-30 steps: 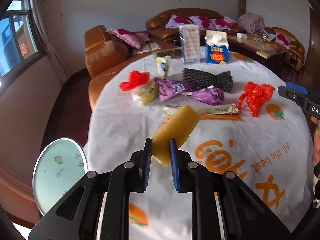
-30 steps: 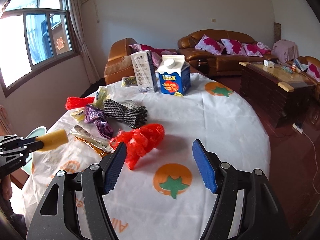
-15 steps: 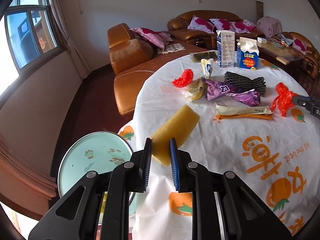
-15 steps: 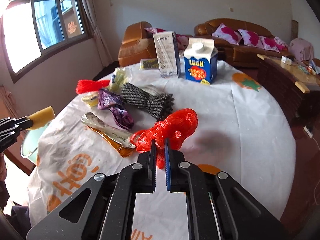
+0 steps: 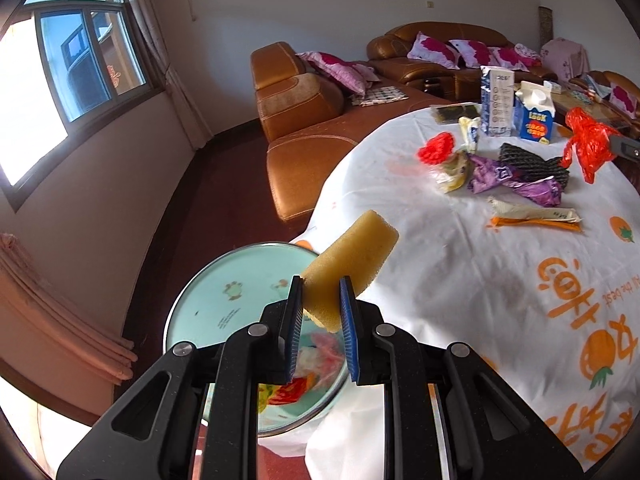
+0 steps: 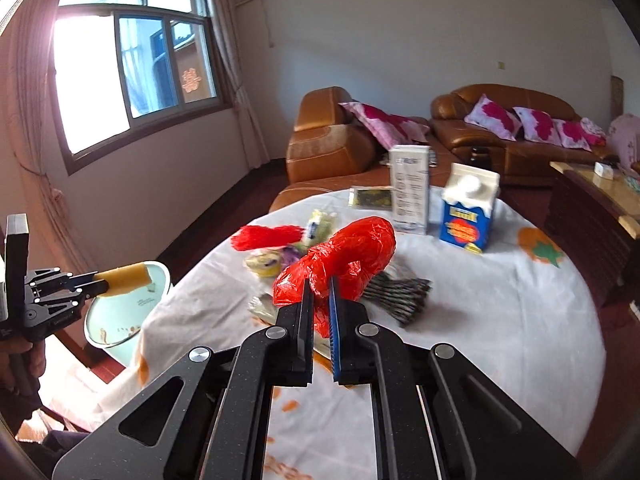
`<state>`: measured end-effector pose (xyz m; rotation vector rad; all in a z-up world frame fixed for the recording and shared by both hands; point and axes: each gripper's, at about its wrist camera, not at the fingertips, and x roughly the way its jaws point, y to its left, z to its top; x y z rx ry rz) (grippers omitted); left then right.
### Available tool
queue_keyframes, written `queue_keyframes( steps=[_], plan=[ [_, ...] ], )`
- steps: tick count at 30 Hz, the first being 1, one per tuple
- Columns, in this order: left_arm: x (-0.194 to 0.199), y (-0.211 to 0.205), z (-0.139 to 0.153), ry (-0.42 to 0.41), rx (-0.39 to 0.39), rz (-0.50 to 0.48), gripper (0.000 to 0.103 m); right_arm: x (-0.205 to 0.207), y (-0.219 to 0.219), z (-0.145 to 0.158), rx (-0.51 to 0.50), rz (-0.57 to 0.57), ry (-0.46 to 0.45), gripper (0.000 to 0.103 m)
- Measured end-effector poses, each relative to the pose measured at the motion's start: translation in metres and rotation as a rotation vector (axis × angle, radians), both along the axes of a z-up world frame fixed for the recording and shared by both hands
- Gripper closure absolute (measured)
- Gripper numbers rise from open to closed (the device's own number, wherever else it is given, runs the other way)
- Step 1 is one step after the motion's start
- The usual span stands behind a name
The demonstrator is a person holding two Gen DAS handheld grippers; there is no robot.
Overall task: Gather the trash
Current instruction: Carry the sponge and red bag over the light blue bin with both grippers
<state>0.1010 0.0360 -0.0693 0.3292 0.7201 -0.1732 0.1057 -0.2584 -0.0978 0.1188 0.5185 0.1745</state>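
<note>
**Two claws, each clenched on one piece of trash, beside the littered worktop**

The left claw (image 5: 320, 300) grips one yellow sponge block (image 5: 350, 254), porous and rectangular, by its lower end; the block tilts up to the right, above the rim of a pale green bin (image 5: 224, 304) that stands at the edge of the worktop (image 5: 460, 280). The right claw (image 6: 320, 300) is clenched on one crumpled red plastic bag (image 6: 340, 264), glossy and bunched, held clear above the white cloth with orange print.

Still lying on the cloth: one red mesh piece (image 5: 437, 148), one purple wrapper (image 5: 516, 178), one black netted piece (image 5: 532, 160), one long pale wrapper (image 5: 534, 213) over an orange one, one yellowish packet (image 5: 454, 168) and one small tube (image 5: 471, 132). Two cartons stand upright at the far side, one white (image 6: 410, 190), one blue (image 6: 468, 216).

Both claws point obliquely downward. In the right wrist view the left claw reaches in from the left edge, a hand (image 6: 20, 360) below it.
</note>
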Motion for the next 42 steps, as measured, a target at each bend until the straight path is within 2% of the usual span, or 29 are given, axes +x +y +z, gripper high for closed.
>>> queue_keyframes(
  steps=[14,23,42],
  plan=[
    [0.008,0.059,-0.016,0.019,0.067,0.144,0.085,0.056,0.106,0.001,-0.046,0.211,-0.001,0.096],
    [0.014,0.089,-0.020,0.025,0.099,0.218,0.085,0.083,0.162,-0.006,-0.118,0.307,0.010,0.096],
    [0.020,0.109,-0.022,0.025,0.153,0.268,0.085,0.102,0.229,-0.014,-0.236,0.421,-0.007,0.096]
  ],
)
